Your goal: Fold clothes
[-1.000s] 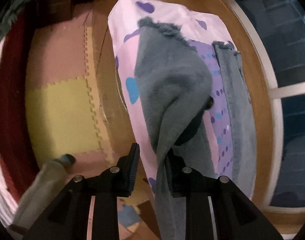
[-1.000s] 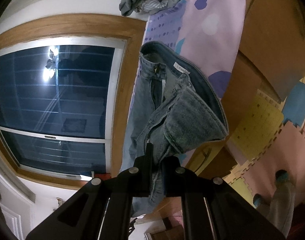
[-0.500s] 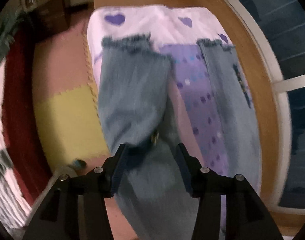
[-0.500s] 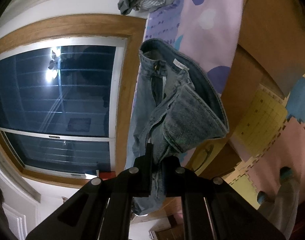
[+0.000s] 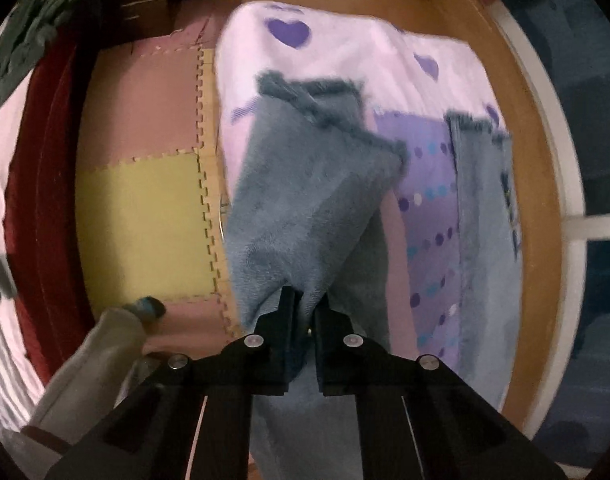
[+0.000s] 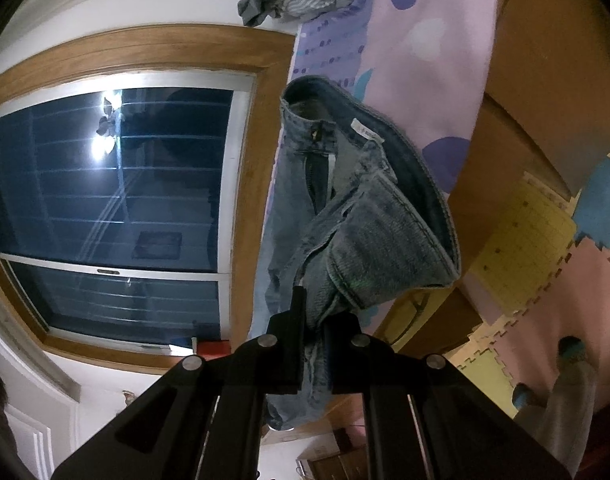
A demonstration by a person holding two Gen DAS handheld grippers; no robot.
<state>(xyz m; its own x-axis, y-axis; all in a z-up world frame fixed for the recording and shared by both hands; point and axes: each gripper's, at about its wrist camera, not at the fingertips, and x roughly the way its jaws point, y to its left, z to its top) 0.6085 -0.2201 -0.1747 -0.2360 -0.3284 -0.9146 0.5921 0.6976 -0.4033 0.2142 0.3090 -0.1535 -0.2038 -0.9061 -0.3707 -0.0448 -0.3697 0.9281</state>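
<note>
Your left hand-held gripper [image 5: 305,312] is closing, its jaws pinching a fold of the jeans [image 5: 309,200]; your right hand-held gripper [image 6: 311,312] is clamped on their waistband; the jeans hang between both, legs trailing far across the pink heart-print sheet [image 5: 345,56] on the tabletop [image 5: 537,184].

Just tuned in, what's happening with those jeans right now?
A person is folding jeans spread over a pink heart-print sheet on a wooden platform. The left gripper is closing on one leg's denim, lifting it. The right gripper is shut on the waistband end.
</note>
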